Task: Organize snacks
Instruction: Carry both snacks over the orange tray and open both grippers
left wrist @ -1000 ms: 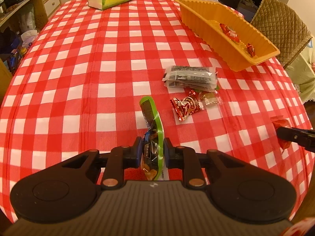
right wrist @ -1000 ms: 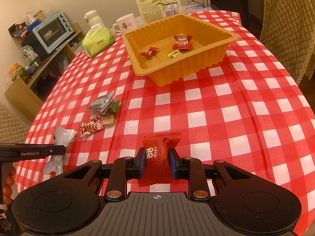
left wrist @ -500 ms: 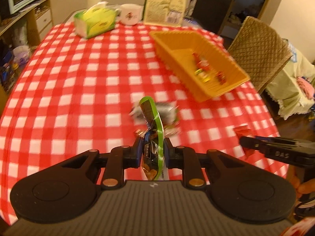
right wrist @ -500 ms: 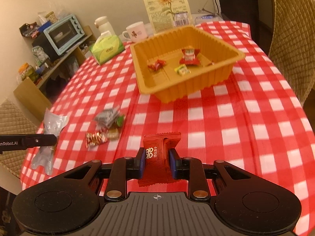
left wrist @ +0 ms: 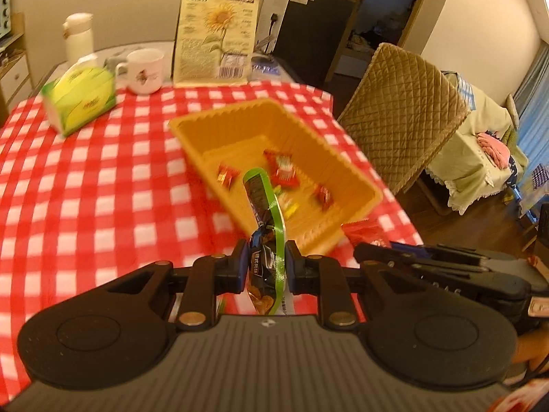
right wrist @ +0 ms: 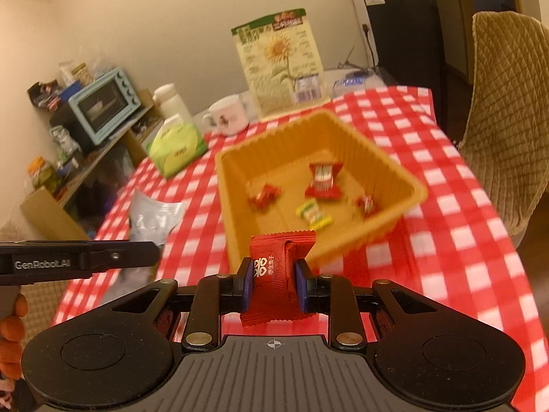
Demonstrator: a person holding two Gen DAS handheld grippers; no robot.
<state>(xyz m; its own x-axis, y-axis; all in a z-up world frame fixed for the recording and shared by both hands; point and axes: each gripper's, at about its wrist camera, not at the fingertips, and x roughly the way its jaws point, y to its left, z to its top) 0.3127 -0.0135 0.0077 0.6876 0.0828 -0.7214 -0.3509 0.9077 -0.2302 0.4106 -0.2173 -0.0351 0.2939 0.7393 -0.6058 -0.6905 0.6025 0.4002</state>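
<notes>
Both tongs, left (left wrist: 265, 267) and right (right wrist: 273, 285), have risen toward the orange tray (right wrist: 346, 237).

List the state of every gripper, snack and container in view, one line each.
Left gripper: shut on a green-edged dark snack packet, held upright.
Right gripper: shut on a red foil snack packet.
Orange ribbed plastic tray: open-topped, on the checked tablecloth, a few wrapped candies inside.
White mug: upright.
Green tissue box: tissue protruding.

- red checked tablecloth (left wrist: 85, 185)
- green tissue box (left wrist: 80, 101) beside white mug (left wrist: 144, 71)
- sunflower packet (left wrist: 217, 32) upright behind
- blue toaster oven (right wrist: 104, 104) on shelf
- quilted chair (left wrist: 401, 110)
</notes>
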